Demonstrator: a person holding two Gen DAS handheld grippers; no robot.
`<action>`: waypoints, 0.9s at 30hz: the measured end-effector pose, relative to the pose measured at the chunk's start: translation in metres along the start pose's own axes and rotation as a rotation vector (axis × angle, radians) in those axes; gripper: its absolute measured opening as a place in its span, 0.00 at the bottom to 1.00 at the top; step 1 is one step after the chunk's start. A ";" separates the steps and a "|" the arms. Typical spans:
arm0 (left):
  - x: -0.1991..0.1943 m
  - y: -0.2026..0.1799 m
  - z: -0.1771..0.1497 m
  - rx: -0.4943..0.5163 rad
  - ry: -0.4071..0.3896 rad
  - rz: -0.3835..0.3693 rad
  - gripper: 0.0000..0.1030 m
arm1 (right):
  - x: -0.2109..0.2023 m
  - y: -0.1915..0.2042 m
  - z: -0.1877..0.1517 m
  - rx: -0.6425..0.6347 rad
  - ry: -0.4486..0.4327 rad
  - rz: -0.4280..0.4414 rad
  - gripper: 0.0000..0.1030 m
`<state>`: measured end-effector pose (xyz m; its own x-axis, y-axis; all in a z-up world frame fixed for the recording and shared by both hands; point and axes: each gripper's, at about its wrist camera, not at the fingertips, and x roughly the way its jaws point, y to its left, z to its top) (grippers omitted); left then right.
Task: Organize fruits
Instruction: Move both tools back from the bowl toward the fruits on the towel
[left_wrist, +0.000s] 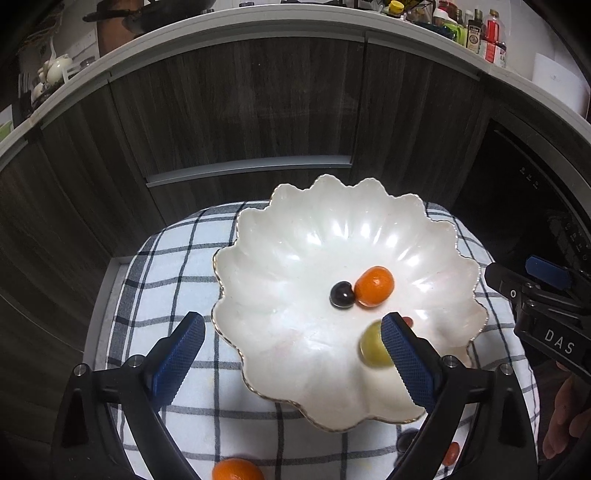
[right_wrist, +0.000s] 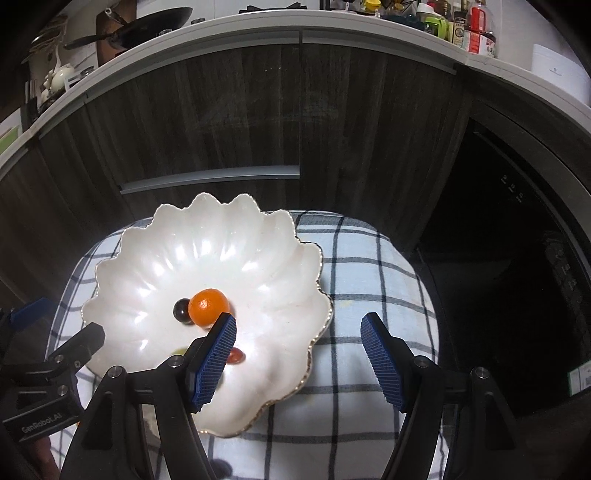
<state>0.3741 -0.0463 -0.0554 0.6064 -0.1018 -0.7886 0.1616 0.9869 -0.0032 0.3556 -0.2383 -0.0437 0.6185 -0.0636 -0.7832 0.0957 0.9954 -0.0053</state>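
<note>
Both grippers, left (left_wrist: 291, 354) and right (right_wrist: 299, 354), stood apart, empty, above scalloped white ceramic bowl (left_wrist: 295, 229); round orange tangerine (left_wrist: 374, 286) touched dark plum (left_wrist: 341, 294) at its 9 o'clock.

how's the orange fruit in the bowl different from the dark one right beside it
The orange fruit is bright orange with a dull, finely pitted skin; the dark fruit is near black and glossy. The orange fruit is clearly bigger than the dark fruit. In the left wrist view the orange fruit looks slightly oval, the dark fruit rounder. Both lie loose in the white scalloped bowl, apparently touching.
</note>
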 end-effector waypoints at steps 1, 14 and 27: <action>-0.001 -0.001 -0.001 0.002 -0.003 -0.002 0.95 | -0.002 -0.001 0.000 0.003 -0.003 0.002 0.69; -0.016 -0.009 -0.015 0.006 -0.012 -0.016 0.95 | -0.022 -0.007 -0.013 0.010 -0.021 -0.001 0.69; -0.033 -0.011 -0.040 0.025 -0.026 -0.015 0.95 | -0.037 -0.007 -0.041 0.021 -0.013 0.014 0.69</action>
<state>0.3212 -0.0488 -0.0543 0.6236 -0.1204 -0.7724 0.1903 0.9817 0.0006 0.3006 -0.2397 -0.0404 0.6297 -0.0506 -0.7752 0.1028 0.9945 0.0187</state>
